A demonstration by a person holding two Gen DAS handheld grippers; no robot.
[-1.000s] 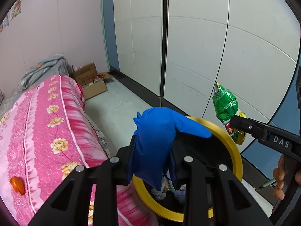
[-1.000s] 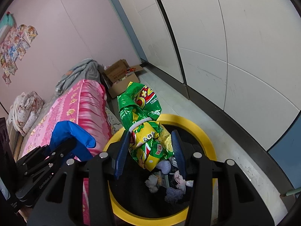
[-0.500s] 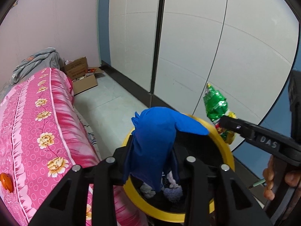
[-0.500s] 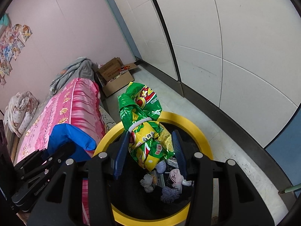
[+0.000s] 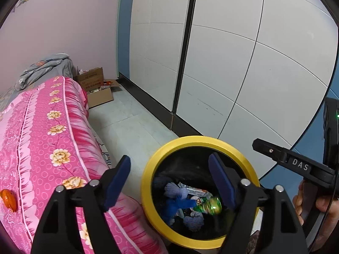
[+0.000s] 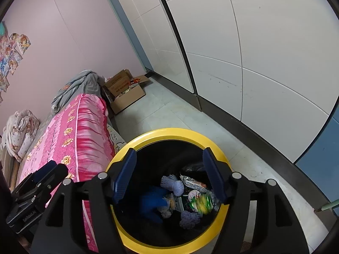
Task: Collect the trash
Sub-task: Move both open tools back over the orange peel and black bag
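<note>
A black bin with a yellow rim [image 5: 165, 154] [image 6: 169, 132] stands on the floor beside the bed. Both grippers hover over it, open and empty. My left gripper [image 5: 169, 180] has its blue pads wide apart. My right gripper [image 6: 168, 173] is also wide apart, and shows in the left wrist view [image 5: 281, 158]. Inside the bin lie a blue glove [image 5: 175, 204] [image 6: 151, 203], a green and yellow snack bag [image 5: 208, 204] [image 6: 202, 203], blurred, and pale knitted pieces [image 6: 178, 185].
A bed with a pink flowered cover [image 5: 42, 139] [image 6: 82, 127] runs along the left, with an orange object [image 5: 8, 200] on it. A cardboard box [image 5: 97, 89] [image 6: 125, 93] sits at its far end. White wardrobe doors [image 5: 233, 63] line the right.
Both grippers have opened. The blue glove dropped from the left gripper and the snack bag from the right gripper into the bin.
</note>
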